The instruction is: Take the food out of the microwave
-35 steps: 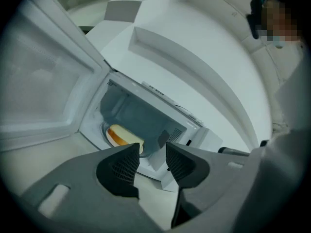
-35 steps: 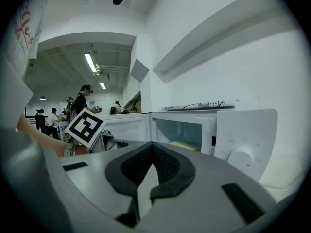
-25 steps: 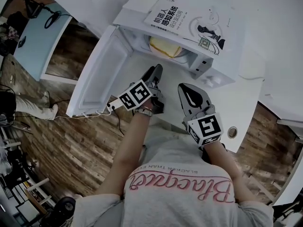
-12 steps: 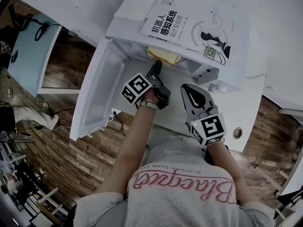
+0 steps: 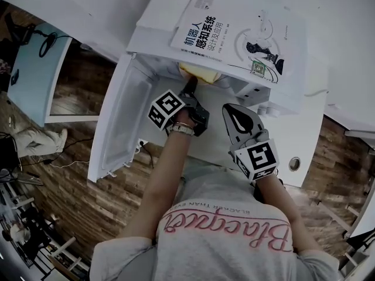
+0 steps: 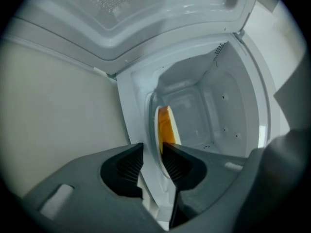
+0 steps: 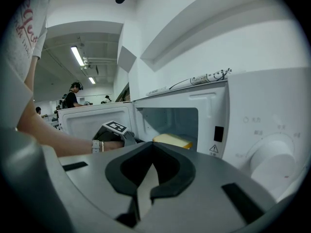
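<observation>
Where the person stands: close up to the white counter (image 5: 296, 136), grey shirt (image 5: 222, 233) lowest in the head view, both forearms stretched forward.
Right gripper (image 5: 229, 111) (image 7: 152, 145): the nearer one, hovering over the counter just short of the microwave's front. Its jaws meet at the tips with nothing between them.
Left gripper (image 5: 190, 84) (image 6: 151, 152): further forward, with its tips at the mouth of the cavity. The jaws are only a narrow gap apart and aimed edge-on at the plate. The plate's rim lies just past the tips, and whether they touch it cannot be told.
Door (image 5: 126, 116) (image 7: 92, 118) (image 6: 146, 28): standing wide open on the left, beside the left forearm.
Plate (image 6: 156, 118): pale and round, lying inside the cavity under the food.
Food (image 5: 199, 74) (image 6: 166, 127) (image 7: 172, 140): a yellow-orange slab with a pale edge. It sits inside the cavity near the front opening, straight ahead of the left gripper.
Microwave (image 5: 167, 13) (image 7: 272, 130) (image 6: 218, 106): white, on the counter, with a round dial (image 7: 267, 161) on the panel right of the cavity.
Book (image 5: 234, 28): flat on the microwave's roof, cover up, covering much of it.
</observation>
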`<state>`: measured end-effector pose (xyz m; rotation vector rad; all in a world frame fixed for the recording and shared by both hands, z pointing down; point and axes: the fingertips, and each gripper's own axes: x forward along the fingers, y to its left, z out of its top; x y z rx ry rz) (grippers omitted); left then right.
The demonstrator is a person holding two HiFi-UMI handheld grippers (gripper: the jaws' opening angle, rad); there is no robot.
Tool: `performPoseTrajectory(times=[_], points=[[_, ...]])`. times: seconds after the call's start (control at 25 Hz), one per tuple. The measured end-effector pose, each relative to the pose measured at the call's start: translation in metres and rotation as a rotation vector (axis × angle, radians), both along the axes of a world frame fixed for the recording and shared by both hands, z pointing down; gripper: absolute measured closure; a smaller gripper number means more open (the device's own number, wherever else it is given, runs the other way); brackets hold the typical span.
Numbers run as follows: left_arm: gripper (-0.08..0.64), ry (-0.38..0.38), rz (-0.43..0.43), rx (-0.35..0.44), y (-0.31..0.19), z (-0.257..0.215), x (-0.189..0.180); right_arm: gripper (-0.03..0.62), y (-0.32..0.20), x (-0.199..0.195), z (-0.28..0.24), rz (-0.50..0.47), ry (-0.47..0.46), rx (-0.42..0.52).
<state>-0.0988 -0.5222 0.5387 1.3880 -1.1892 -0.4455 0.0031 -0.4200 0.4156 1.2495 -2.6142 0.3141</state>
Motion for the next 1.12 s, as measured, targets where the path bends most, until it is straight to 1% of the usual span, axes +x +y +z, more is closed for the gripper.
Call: performPoseTrajectory(times=[0.16,0.2,0.32,0.4,0.52,0.68,0.8,1.12], points=[[0.479,0.044,-0.019,0.01,0.002,-0.005,-0.001,0.583,0.001,0.003,0.0,0.002,-0.002,0.005],[0.523,0.055,-0.025,0.013,0.002,-0.007,-0.001,0.583,0.002,0.004,-0.001,0.001,-0.003,0.008],[0.534,0.109,-0.047,0.019,0.003,-0.011,-0.001,0.583,0.005,0.003,-0.005,-0.007,-0.007,0.023],[0.542,0.143,-0.059,0.044,0.005,-0.015,-0.002,0.583,0.008,0.003,-0.008,-0.015,-0.007,0.034],[0.546,0.149,-0.055,0.08,0.01,-0.022,0.0,0.582,0.013,0.006,-0.012,-0.018,-0.007,0.049],[0.546,0.153,-0.05,0.102,0.022,-0.026,0.003,0.583,0.019,0.01,-0.019,-0.018,-0.011,0.071],[0.546,0.171,-0.055,0.12,0.033,-0.031,0.005,0.583,0.025,0.014,-0.022,-0.014,-0.026,0.076],[0.546,0.204,-0.064,0.158,0.077,-0.054,0.014,0.583,0.038,0.016,-0.037,-0.038,-0.07,0.11]])
